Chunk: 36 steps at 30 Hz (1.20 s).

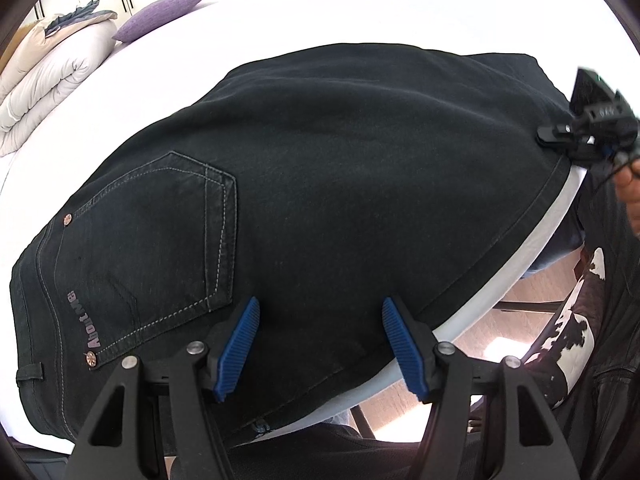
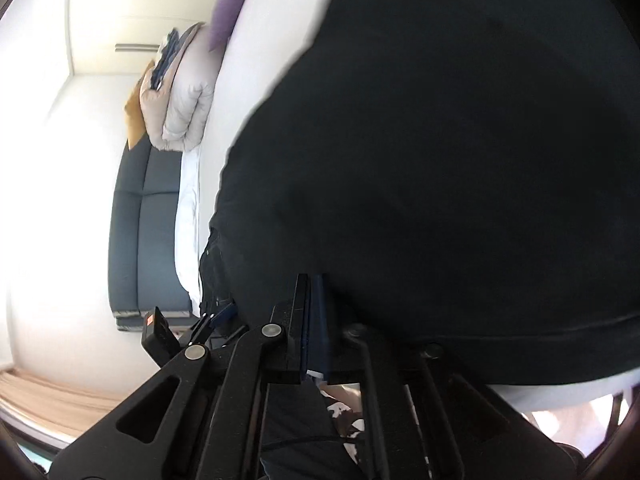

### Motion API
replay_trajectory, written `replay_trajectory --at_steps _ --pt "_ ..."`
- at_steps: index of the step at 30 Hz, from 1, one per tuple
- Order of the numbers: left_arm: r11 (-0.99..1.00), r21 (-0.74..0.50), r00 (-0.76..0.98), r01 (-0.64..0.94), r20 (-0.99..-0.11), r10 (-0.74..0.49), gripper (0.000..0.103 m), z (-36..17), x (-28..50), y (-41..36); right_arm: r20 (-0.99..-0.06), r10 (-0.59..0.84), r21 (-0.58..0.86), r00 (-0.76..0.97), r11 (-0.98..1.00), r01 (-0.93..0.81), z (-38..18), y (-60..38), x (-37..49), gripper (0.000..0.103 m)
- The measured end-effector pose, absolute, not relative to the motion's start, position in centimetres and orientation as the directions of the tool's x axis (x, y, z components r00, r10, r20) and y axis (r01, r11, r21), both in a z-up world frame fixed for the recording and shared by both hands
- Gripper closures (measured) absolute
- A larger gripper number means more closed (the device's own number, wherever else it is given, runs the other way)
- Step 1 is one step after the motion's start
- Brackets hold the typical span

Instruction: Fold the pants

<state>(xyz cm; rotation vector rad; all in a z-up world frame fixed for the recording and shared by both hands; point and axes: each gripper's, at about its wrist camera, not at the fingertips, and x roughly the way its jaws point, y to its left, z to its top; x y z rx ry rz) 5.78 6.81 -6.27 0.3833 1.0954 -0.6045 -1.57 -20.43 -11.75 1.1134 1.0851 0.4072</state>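
Pants (image 1: pixel 320 184) spread flat on white bed (image 1: pixel 280 16), pocket at left, left gripper (image 1: pixel 318 344) apart above near edge, right gripper (image 1: pixel 550 136) together at right hem, cloth apparently between pads.

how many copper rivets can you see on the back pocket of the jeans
2. One rivet sits at the pocket's upper corner near the waistband; the other rivet sits at the lower corner below the lettering. More may be hidden elsewhere on the pants.
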Motion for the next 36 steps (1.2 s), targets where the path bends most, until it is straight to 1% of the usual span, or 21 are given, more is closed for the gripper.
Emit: replay_trajectory --at_steps 1,4,6,7,8,9,11,13,15,17,20,21,23,24,25,26,27,29,32,34,36 --pt "0.777 -0.005 0.321 0.629 -0.909 -0.266 0.036 -6.2 5.7 6.9 -0.472 0.734 0.881 0.488 0.408 0.239 -12.0 -21.3 -2.4 0.103" --pt "0.776 -0.018 0.311 0.631 -0.910 -0.274 0.037 -6.1 5.7 7.4 -0.499 0.651 0.864 0.572 0.418 0.279 -11.3 -24.7 -4.8 0.103" --pt "0.777 -0.041 0.290 0.628 -0.914 -0.283 0.038 -5.3 6.0 7.6 -0.549 0.570 0.831 0.611 0.451 0.325 -9.7 -27.0 -5.9 0.103" --pt "0.775 -0.057 0.284 0.630 -0.912 -0.298 0.042 -4.7 6.1 7.7 -0.575 0.531 0.807 0.622 0.492 0.326 -8.5 -27.4 -5.9 0.103" --pt "0.767 -0.073 0.287 0.637 -0.901 -0.325 0.043 -3.8 6.3 7.8 -0.584 0.502 0.789 0.638 0.533 0.304 -6.7 -27.5 -5.5 0.103" --pt "0.762 -0.085 0.303 0.642 -0.885 -0.353 0.043 -2.7 6.6 7.9 -0.568 0.509 0.795 0.647 0.543 0.270 -5.5 -27.1 -4.7 0.103" --pt "0.772 -0.069 0.345 0.632 -0.867 -0.360 0.043 -1.5 7.7 8.1 -0.512 0.583 0.824 0.631 0.541 0.168 -3.6 -24.3 -1.4 0.103" --pt "0.793 -0.029 0.383 0.609 -0.865 -0.326 0.043 -1.6 9.6 8.4 -0.500 0.659 0.828 0.562 0.554 0.086 -2.7 -19.5 2.6 0.103" --pt "0.824 -0.035 0.389 0.565 -0.869 -0.304 0.043 -2.5 12.0 9.7 -0.492 0.727 0.834 0.478 0.551 0.021 -2.8 -14.3 6.5 0.103" --pt "0.857 -0.036 0.397 0.514 -0.876 -0.274 0.043 -3.6 13.6 11.6 -0.496 0.781 0.836 0.378 0.548 -0.035 -3.5 -8.2 10.5 0.103" --pt "0.892 -0.040 0.405 0.449 -0.881 -0.244 0.042 -4.9 14.6 14.6 -0.513 0.820 0.840 0.253 0.540 -0.048 -5.6 -0.9 15.5 0.103" --pt "0.903 -0.071 0.406 0.423 -0.876 -0.260 0.041 -5.4 14.9 16.1 -0.511 0.830 0.845 0.226 0.533 -0.048 -6.4 1.1 16.9 0.103" --pt "0.904 -0.129 0.407 0.407 -0.861 -0.306 0.045 -5.9 15.0 17.7 -0.525 0.831 0.842 0.185 0.538 -0.028 -7.9 3.9 19.1 0.103" --pt "0.900 -0.155 0.411 0.407 -0.849 -0.332 0.045 -6.3 15.0 18.4 -0.523 0.836 0.844 0.164 0.535 -0.033 -8.7 5.3 20.1 0.103" --pt "0.899 -0.160 0.416 0.409 -0.844 -0.340 0.045 -6.5 14.9 18.5 -0.533 0.835 0.838 0.134 0.543 -0.048 -9.5 6.9 21.5 0.103" --pt "0.898 -0.156 0.423 0.412 -0.840 -0.340 0.045 -6.7 14.9 18.6 -0.562 0.816 0.819 0.135 0.572 -0.049 -10.2 7.7 21.9 0.103" --pt "0.898 -0.151 0.426 0.413 -0.839 -0.338 0.045 -6.8 14.9 18.6 -0.566 0.811 0.816 0.147 0.577 -0.038 -10.7 8.3 22.8 0.103" --pt "0.898 -0.154 0.428 0.413 -0.837 -0.341 0.045 -6.9 15.0 18.8 -0.533 0.823 0.838 0.196 0.546 -0.015 -10.6 8.4 24.3 0.103" --pt "0.893 -0.166 0.425 0.418 -0.833 -0.354 0.045 -7.2 14.8 19.0 -0.509 0.815 0.854 0.278 0.519 0.039 -10.6 6.1 26.3 0.103" --pt "0.893 -0.174 0.426 0.415 -0.830 -0.360 0.045 -7.2 14.7 19.4 -0.529 0.777 0.837 0.343 0.544 0.060 -10.2 4.3 26.8 0.103" --pt "0.895 -0.175 0.432 0.410 -0.827 -0.359 0.045 -7.3 14.7 19.1 -0.549 0.704 0.818 0.450 0.562 0.120 -9.6 0.8 26.1 0.103"
